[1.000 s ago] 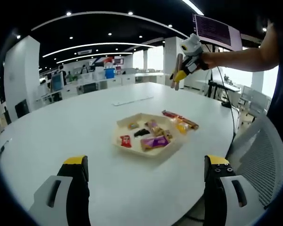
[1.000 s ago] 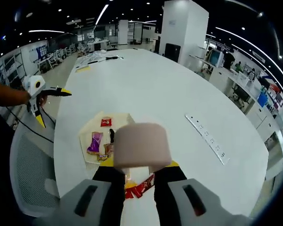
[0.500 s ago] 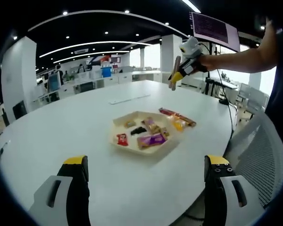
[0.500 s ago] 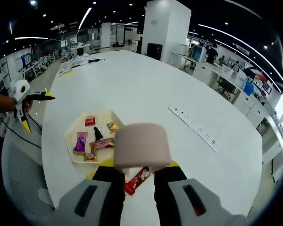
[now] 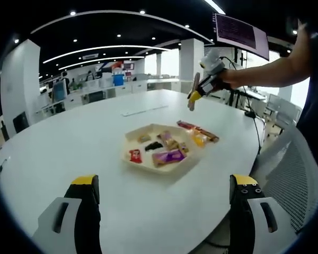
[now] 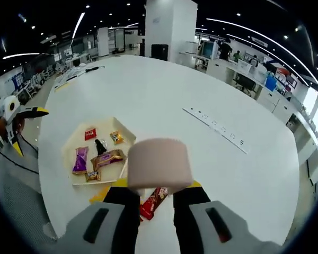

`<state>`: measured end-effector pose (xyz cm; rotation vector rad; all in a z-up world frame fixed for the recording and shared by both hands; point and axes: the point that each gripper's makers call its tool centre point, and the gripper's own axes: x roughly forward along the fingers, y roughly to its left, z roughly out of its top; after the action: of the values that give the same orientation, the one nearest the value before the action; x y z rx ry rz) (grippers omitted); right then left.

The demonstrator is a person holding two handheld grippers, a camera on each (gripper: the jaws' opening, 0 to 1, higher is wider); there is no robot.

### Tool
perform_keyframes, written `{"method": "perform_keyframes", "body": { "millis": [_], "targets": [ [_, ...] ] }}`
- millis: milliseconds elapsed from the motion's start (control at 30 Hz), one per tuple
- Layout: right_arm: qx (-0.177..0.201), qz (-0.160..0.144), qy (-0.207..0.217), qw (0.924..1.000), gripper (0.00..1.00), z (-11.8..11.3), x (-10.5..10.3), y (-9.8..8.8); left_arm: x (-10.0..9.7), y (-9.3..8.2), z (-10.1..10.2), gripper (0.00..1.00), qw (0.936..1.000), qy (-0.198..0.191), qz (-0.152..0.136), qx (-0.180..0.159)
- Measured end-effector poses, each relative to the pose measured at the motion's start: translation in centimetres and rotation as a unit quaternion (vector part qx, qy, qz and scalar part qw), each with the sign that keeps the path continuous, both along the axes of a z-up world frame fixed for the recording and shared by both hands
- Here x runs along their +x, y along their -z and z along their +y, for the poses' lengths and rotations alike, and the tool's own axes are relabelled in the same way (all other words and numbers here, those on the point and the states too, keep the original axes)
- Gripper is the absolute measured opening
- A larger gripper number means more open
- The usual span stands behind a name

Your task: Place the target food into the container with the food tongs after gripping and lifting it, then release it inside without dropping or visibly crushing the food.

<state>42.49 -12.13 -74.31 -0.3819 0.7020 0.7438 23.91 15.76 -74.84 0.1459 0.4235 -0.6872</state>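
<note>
- Right gripper view: the right gripper (image 6: 159,191) has its jaws clamped on a pale pinkish, cylinder-like block (image 6: 159,165), which reads as the handle end of the food tongs, though I cannot be sure; its working tips are hidden.
- Just past that block, loose wrapped snacks lie on the white bench (image 6: 164,90): a red wrapper (image 6: 153,201) and a yellow one (image 6: 102,193), both outside the tray.
- Next out is the cream, angular tray (image 6: 125,141), the container. It holds a purple packet (image 6: 79,160), a brown packet (image 6: 109,157), a small red packet (image 6: 89,133), a dark piece and an orange-wrapped one.
- Left gripper view: the left gripper (image 5: 164,193) has its jaws wide apart and holding nothing, hanging near the bench edge with the tray beyond them.
- Farther off, a long power strip (image 6: 215,127) lies on the bench, well apart from the tray.
- Risks, as I judge them: the right hand is high above the food, so a hasty descent could miss a wrapper, push it along the smooth bench, or knock the tray. Squeezing too hard could crumple a soft packet; too little and it slips out mid-lift.
- Writing: the wrappers carry print, but none is legible at this size.
</note>
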Motion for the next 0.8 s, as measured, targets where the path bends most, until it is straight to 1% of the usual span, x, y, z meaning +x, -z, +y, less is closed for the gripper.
{"method": "perform_keyframes", "body": {
  "millis": [167,233,333,433,500,633,700,800],
  "targets": [
    [-0.007,0.010,0.008,0.9999,0.23,-0.1,0.3,1.8,0.0,0.0,0.0,0.99,1.0000,0.000,0.002,-0.002],
    [-0.003,0.015,0.012,0.9998,0.23,-0.1,0.3,2.3,0.0,0.1,0.0,0.99,1.0000,0.000,0.003,-0.002],
    [-0.003,0.014,0.025,0.9996,0.23,-0.1,0.6,3.2,0.0,0.2,-0.1,0.99,1.0000,0.001,0.006,-0.002],
    [0.001,0.012,0.038,0.9992,0.23,-0.3,0.9,3.7,-0.1,0.3,-0.1,0.99,1.0000,0.002,0.008,-0.001],
    [0.007,0.017,0.050,0.9986,0.23,-0.5,1.0,4.1,-0.1,0.3,-0.2,0.99,1.0000,0.003,0.009,-0.001],
    [0.004,0.013,0.064,0.9979,0.23,-0.7,1.1,4.6,-0.2,0.4,-0.2,0.99,0.9999,0.003,0.011,-0.001],
    [0.008,0.015,0.072,0.9973,0.23,-0.9,1.2,5.0,-0.2,0.3,-0.2,0.99,0.9999,0.003,0.011,-0.001],
    [0.012,0.013,0.079,0.9967,0.23,-0.8,1.3,4.9,-0.1,0.4,-0.1,0.99,0.9999,0.002,0.012,-0.002]
  ]
}}
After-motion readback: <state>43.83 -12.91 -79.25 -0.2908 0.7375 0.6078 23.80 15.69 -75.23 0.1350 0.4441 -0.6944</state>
